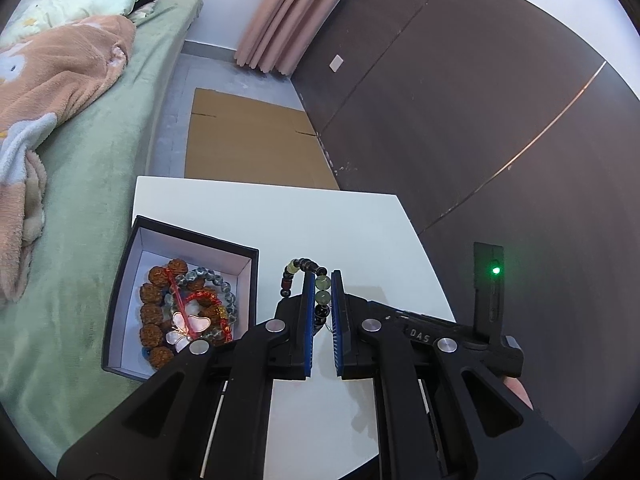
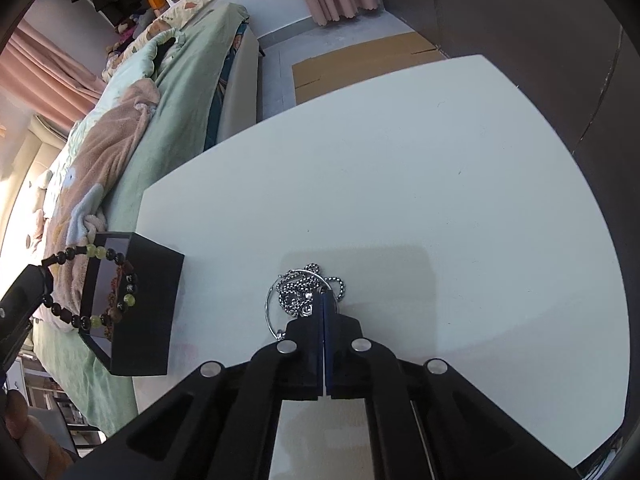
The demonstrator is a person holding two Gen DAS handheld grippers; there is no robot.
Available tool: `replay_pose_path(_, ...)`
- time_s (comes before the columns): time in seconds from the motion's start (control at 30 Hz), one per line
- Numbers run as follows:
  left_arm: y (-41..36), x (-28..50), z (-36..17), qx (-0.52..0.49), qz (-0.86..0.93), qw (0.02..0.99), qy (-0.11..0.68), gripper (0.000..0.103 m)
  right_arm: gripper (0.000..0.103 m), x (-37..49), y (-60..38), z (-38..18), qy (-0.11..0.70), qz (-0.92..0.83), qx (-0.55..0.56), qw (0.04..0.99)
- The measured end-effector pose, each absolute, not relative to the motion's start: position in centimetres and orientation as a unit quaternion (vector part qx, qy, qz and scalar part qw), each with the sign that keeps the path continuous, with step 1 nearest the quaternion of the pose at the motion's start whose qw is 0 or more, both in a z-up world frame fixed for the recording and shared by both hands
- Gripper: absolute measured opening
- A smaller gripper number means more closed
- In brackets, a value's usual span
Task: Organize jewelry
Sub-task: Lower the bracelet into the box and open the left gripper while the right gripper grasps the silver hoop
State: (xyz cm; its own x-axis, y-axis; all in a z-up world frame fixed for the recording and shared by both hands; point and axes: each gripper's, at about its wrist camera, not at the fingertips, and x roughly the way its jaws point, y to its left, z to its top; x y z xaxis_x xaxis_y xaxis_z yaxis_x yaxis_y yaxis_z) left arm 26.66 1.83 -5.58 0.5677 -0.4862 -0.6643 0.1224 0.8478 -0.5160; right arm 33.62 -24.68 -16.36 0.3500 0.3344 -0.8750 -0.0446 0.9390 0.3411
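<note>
My left gripper is shut on a bead bracelet of dark and pale green beads, held above the white table just right of a black jewelry box. The box holds brown seed beads, a grey bead bracelet, a red cord and a butterfly piece. In the right wrist view the bracelet hangs in front of the box. My right gripper is shut on a silver ball-chain necklace with a thin ring, on the table.
A bed with a green sheet and a peach blanket lies left of the table. Flat cardboard lies on the floor beyond it. A dark wall panel runs along the right, with a pink curtain.
</note>
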Motion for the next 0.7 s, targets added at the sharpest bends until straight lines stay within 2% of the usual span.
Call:
replay_pose_path(0.1,2.1,26.5,-5.4,-0.213,-0.177,0.861,0.427,0.008,0.000,33.3,-25.1,-15.7,0.552,0.117,0.131,0.815)
replay_pose_path(0.27,2.2,26.3,-5.3,-0.213,-0.177,0.861,0.427,0.008,0.006,33.1,-25.2,-16.0,0.568,0.111,0.131,0.805)
replay_pose_path(0.3,2.2,26.3,-5.4,-0.213,-0.176,0.861,0.427,0.008,0.013,33.1,-25.0,-15.9,0.566,0.112,0.121,0.807)
replay_pose_path(0.33,2.3,26.4,-5.4,-0.214,-0.175,0.861,0.427,0.008,0.043,33.0,-24.9,-15.8,0.564,0.110,0.116,0.810)
replay_pose_path(0.37,2.4,26.4,-5.3,-0.214,-0.174,0.861,0.427,0.008,0.063,32.9,-24.8,-15.7,0.560,0.109,0.114,0.813)
replay_pose_path(0.4,2.5,26.4,-5.3,-0.214,-0.173,0.862,0.426,0.008,0.075,32.8,-24.8,-15.3,0.550,0.107,0.109,0.821)
replay_pose_path(0.43,2.6,26.4,-5.3,-0.215,-0.172,0.862,0.426,0.008,0.066,32.7,-24.6,-15.0,0.541,0.106,0.100,0.828)
replay_pose_path(0.5,2.8,26.3,-5.4,-0.217,-0.171,0.862,0.426,0.008,0.062,32.8,-24.0,-15.0,0.541,0.107,0.080,0.830)
replay_pose_path(0.7,3.0,26.7,-5.4,-0.219,-0.168,0.862,0.426,0.008,0.069,32.9,-20.4,-16.1,0.545,0.104,-0.010,0.832)
